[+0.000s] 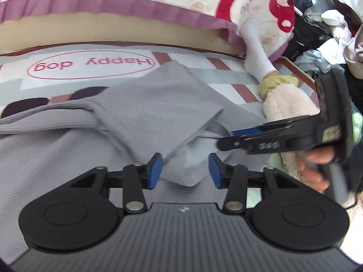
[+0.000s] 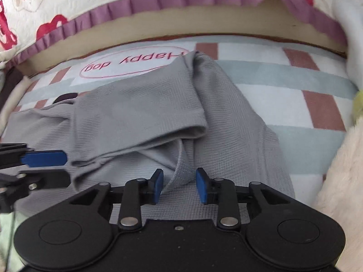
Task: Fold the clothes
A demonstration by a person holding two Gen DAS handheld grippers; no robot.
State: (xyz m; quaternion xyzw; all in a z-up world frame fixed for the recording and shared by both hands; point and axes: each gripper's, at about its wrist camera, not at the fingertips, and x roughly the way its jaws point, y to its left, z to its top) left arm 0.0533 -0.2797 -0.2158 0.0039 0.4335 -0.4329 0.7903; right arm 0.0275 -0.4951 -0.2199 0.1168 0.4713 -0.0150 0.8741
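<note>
A grey ribbed garment (image 1: 158,113) lies on a checked blanket (image 1: 226,74), with a sleeve folded across its body. My left gripper (image 1: 185,171) hovers open over a corner of that folded layer, its blue pads clear of the cloth. My right gripper (image 1: 226,139) reaches in from the right, seen side-on, with a hand behind it. In the right wrist view the grey garment (image 2: 147,108) fills the middle. My right gripper (image 2: 179,185) stands open with a raised ridge of cloth between its pads. My left gripper (image 2: 67,168) enters from the left edge, jaws apart.
The blanket (image 2: 283,83) carries a "Happy dog" label (image 1: 90,64). Behind it run a beige mattress edge (image 1: 113,31) and a quilt with a purple frill (image 2: 158,2). A white sock (image 1: 256,52), a cream plush toy (image 1: 288,104) and a pile of clothes (image 1: 322,22) sit at the right.
</note>
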